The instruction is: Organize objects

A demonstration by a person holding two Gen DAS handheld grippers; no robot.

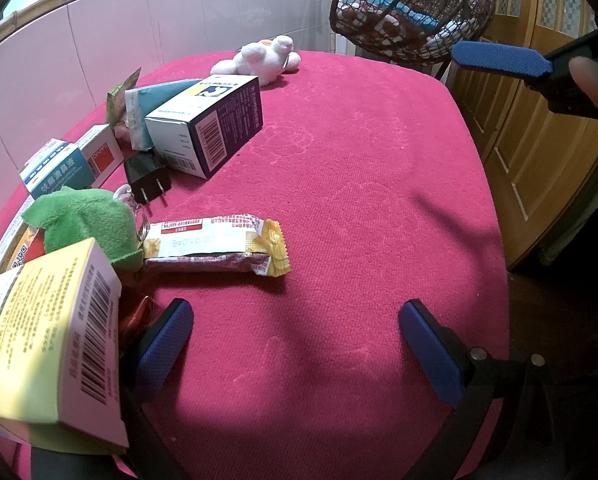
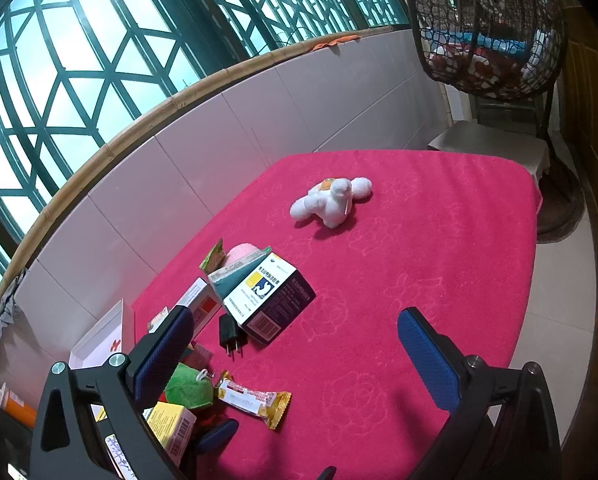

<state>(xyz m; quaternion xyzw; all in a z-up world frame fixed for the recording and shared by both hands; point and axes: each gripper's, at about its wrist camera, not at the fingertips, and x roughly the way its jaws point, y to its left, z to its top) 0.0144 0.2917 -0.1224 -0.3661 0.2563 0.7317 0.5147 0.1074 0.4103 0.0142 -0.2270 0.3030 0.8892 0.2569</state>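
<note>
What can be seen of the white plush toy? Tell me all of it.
The white plush toy is a small soft animal of fluffy fabric, with rounded limbs and an orange patch on top. It lies on its side on the red tablecloth, toward the far end, apart from the clutter of boxes. Only the cloth touches it; neither tool is near. Its face cannot be made out.

Two plush toys [image 2: 331,200] [image 2: 189,390], one snack bar [image 2: 255,398], one plug adapter [image 2: 229,332], several cartons [image 2: 269,298].
</note>
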